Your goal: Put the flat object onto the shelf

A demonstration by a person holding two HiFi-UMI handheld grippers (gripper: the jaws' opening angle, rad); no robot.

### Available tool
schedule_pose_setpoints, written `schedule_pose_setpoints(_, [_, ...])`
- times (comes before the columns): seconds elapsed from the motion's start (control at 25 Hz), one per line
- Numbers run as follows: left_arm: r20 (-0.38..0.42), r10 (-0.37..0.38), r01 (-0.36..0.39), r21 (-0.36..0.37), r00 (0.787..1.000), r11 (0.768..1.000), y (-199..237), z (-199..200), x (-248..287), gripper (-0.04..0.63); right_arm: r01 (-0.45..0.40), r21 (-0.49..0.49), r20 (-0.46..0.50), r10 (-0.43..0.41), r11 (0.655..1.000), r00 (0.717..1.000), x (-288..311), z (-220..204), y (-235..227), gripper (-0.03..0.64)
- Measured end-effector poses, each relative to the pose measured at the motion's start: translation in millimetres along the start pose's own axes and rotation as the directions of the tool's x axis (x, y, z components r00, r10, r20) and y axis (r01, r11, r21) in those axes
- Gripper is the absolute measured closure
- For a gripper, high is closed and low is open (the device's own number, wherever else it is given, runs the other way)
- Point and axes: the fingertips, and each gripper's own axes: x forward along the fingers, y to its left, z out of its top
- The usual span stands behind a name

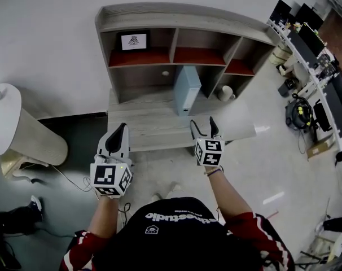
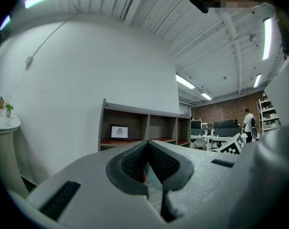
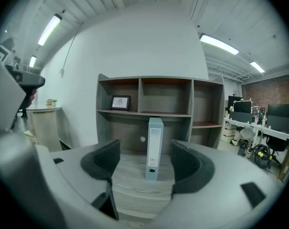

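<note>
A light blue binder (image 1: 187, 89) stands upright on the low wooden platform (image 1: 154, 126) in front of the grey shelf unit (image 1: 159, 17). In the right gripper view the binder (image 3: 154, 148) is straight ahead, some way beyond the pads. My right gripper (image 1: 202, 123) (image 3: 145, 152) is open with nothing between its fingers, hovering at the platform's near edge. My left gripper (image 1: 123, 127) (image 2: 147, 146) is shut and empty; its pads meet at the tips. It hangs to the left of the right gripper, near the platform's front left corner.
A framed picture (image 1: 134, 40) stands in the upper left compartment of the shelf. A white mug (image 1: 224, 93) sits in a lower right compartment. A round white table (image 1: 1, 117) is at the left. Desks with monitors (image 1: 306, 44) line the right side.
</note>
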Motion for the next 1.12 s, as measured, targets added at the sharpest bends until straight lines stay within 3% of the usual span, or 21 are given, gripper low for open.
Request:
schedule_pose_setpoints(0.44, [0.025, 0.01, -0.011, 0.027, 1.0, 1.0, -35.5, 16.1, -14.4, 0.589, -0.097, 0.04, 0.108, 0.092, 0.994, 0.99, -76.0, 47.1, -6.3, 0.298])
schedule_pose_setpoints(0.68, [0.016, 0.022, -0.023, 0.05, 1.0, 0.998, -68.2, 19.0, -21.5, 0.589, -0.107, 0.058, 0.153, 0.097, 0.993, 0.983, -127.6, 60.2, -36.3, 0.321])
schedule_pose_setpoints(0.96, [-0.003, 0.049, -0.048, 0.078, 0.999, 0.996, -93.4, 16.5, -32.7, 0.589, -0.142, 0.082, 0.203, 0.122, 0.986, 0.971, -165.4, 73.1, -68.4, 0.389])
schedule_pose_setpoints(1.12, [-0.001, 0.058, -0.058, 0.083, 0.998, 0.995, -101.8, 20.2, -38.4, 0.589, -0.151, 0.083, 0.229, 0.128, 0.985, 0.965, -177.7, 79.7, -80.0, 0.462])
